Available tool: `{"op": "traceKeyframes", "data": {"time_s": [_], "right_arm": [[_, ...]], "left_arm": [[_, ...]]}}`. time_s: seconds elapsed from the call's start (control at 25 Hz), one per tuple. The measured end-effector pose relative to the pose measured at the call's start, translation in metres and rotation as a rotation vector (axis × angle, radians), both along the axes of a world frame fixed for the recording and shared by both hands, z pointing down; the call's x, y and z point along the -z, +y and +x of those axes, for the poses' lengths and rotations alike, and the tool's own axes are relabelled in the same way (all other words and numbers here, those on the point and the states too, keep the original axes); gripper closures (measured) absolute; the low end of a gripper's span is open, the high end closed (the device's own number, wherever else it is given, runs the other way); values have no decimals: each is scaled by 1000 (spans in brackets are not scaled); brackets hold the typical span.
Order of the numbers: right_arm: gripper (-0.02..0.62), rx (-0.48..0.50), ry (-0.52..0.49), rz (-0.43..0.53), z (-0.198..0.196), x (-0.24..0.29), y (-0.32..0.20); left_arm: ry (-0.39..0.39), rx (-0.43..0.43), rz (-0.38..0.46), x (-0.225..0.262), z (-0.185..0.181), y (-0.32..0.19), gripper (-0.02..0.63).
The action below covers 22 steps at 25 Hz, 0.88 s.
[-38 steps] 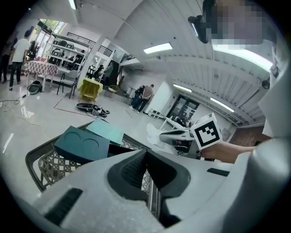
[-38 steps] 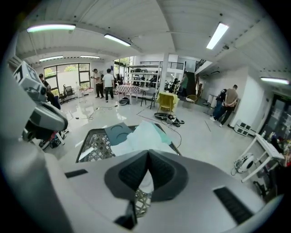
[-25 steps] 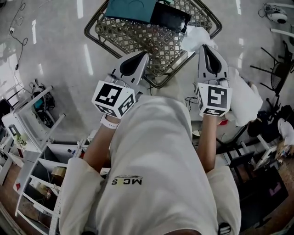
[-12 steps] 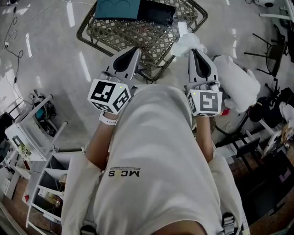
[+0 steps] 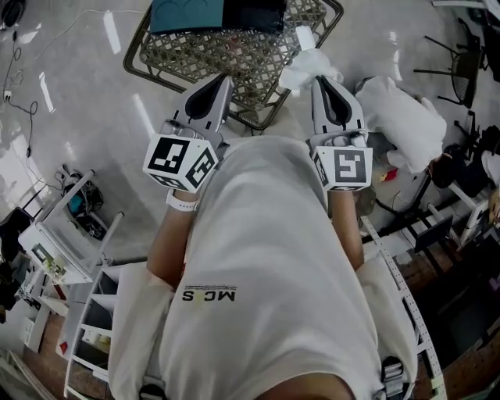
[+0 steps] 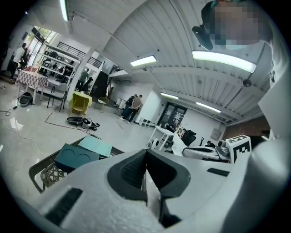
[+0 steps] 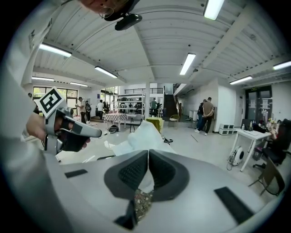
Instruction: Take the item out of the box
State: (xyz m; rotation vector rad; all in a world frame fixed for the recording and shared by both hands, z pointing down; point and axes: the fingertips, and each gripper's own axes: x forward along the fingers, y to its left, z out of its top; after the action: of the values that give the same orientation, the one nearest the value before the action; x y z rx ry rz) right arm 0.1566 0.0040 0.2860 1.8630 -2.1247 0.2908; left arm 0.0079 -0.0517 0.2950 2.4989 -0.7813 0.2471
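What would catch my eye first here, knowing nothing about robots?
Probably the two white hand-held tools that the person in the white shirt holds out in front. The right gripper is shut on a crumpled white sheet, while the left gripper is shut on nothing. Beyond them, a wicker basket on the floor holds a teal box.

The person wore a loose cream short-sleeved shirt (image 5: 266,250) with dark lettering (image 5: 209,294) across it (seen upside down from above) and a white wristband (image 5: 181,203). The left gripper (image 5: 222,79) and right gripper (image 5: 320,80) had pale grey shells, black ribbed pads, and each bore a white cube (image 5: 181,162) with black square markers
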Motion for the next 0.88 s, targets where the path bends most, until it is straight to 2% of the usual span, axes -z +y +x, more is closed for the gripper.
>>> {"op": "traceKeyframes", "data": {"time_s": [0.36,0.88], "right_arm": [[577,-42,-3,0,-7,-2,3],[577,-139,-13,28,-40,-4,17]], "left_arm": [[13,-25,-8,0,-8,2,583],[38,-96,-14,-7,-38,19,583]]}}
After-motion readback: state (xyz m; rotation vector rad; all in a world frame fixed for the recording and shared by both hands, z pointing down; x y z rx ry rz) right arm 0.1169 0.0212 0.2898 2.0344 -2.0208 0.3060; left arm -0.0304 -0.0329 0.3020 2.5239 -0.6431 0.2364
